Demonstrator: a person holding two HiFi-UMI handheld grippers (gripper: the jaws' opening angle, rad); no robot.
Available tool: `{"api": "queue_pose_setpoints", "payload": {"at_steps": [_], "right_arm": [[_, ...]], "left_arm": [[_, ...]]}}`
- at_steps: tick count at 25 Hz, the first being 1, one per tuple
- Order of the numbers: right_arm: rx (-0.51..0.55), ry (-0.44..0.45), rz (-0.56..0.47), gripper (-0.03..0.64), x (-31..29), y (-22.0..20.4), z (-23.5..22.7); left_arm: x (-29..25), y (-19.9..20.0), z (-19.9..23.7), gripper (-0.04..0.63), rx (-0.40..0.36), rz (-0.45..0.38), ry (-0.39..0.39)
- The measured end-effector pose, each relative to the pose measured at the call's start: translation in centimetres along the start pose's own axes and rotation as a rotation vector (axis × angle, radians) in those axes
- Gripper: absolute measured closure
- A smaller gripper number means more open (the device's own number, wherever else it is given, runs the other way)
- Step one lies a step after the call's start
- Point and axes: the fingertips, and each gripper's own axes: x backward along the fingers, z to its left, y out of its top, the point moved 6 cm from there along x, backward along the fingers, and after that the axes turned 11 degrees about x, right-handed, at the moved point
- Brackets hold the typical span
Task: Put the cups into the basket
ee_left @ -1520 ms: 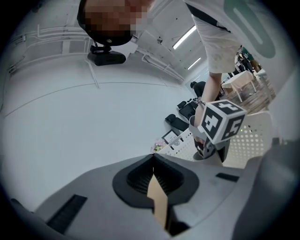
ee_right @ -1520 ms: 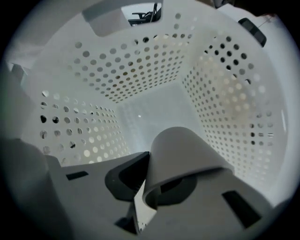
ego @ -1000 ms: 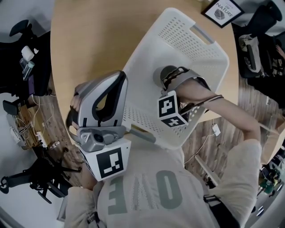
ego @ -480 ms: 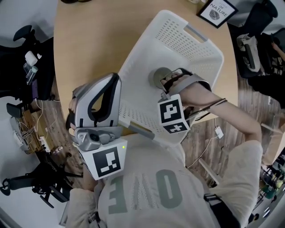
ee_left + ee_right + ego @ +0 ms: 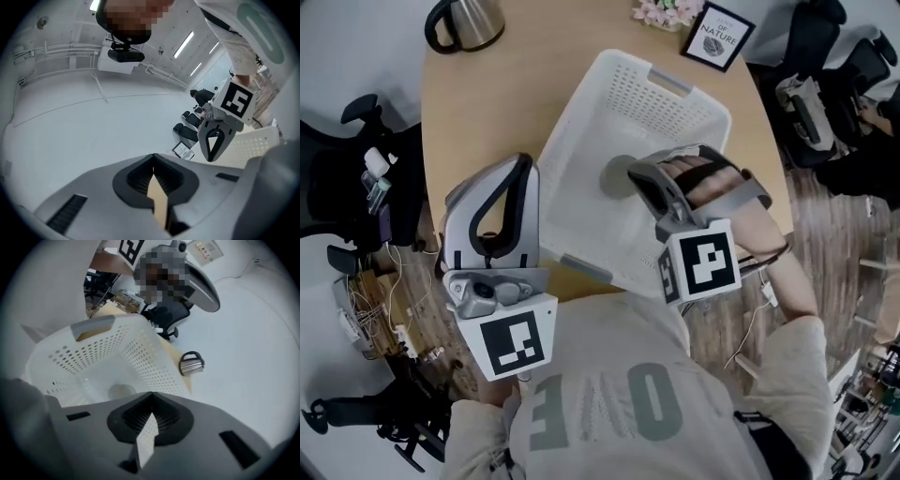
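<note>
The right tool (image 5: pixel 642 183), clenched shut and empty, hangs over the white basket (image 5: pixel 567 122), close above the grey cup (image 5: pixel 615 175) resting on its floor. The left tool (image 5: pixel 153 171), likewise clenched on nothing, is held at the tabletop's (image 5: pixel 478 112) near edge. A straight lift clear of the rim looks the safest exit.

The lighting was bright and even, coming from ceiling strip lights (image 5: pixel 186 41) that showed as white streaks in the left gripper view. Shadows on the table (image 5: pixel 487 103) were faint and soft-edged. The white basket (image 5: pixel 623 103) looked slightly washed out. Both gripper views bent strongly at their edges, with dark corners. The head view was fairly sharp.
</note>
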Motion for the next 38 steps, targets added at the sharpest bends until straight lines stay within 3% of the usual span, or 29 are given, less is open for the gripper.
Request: {"api": "queue_pose_setpoints", "payload": {"at_steps": [2,7,10,19,21,25,38], "right_arm": [[-0.100,-0.114,-0.007,0.618,1.3,-0.2,-0.9],[-0.466,-0.382,-0.097,0.618,5.2,-1.2,-3.5],[-0.605,-0.541,-0.146,0.618,7.9,-1.6,-4.5],[-0.944,-0.767,-0.324,0.618,11.5,-1.3,-2.2],[-0.977,-0.783,-0.337,0.618,11.5,-1.2,-1.8],[-0.939,-0.753,-0.286,0.618,11.1,-1.0,-1.1],[-0.926,-0.703,-0.282,0.618,10.9,-0.8,-0.2]], "left_arm": [[0.1,1.2,-0.3,0.584,-0.009,-0.031,-0.002],[0.0,3.5,-0.9,0.584,-0.023,-0.087,-0.007],[0.0,4.5,-1.3,0.584,-0.024,-0.120,-0.016],[0.0,5.7,-3.5,0.584,-0.027,-0.143,-0.072],[-0.1,5.9,-3.9,0.584,-0.027,-0.149,-0.081],[0.0,6.4,-4.2,0.584,-0.028,-0.158,-0.085],[0.7,6.6,-4.6,0.584,-0.021,-0.157,-0.068]]}}
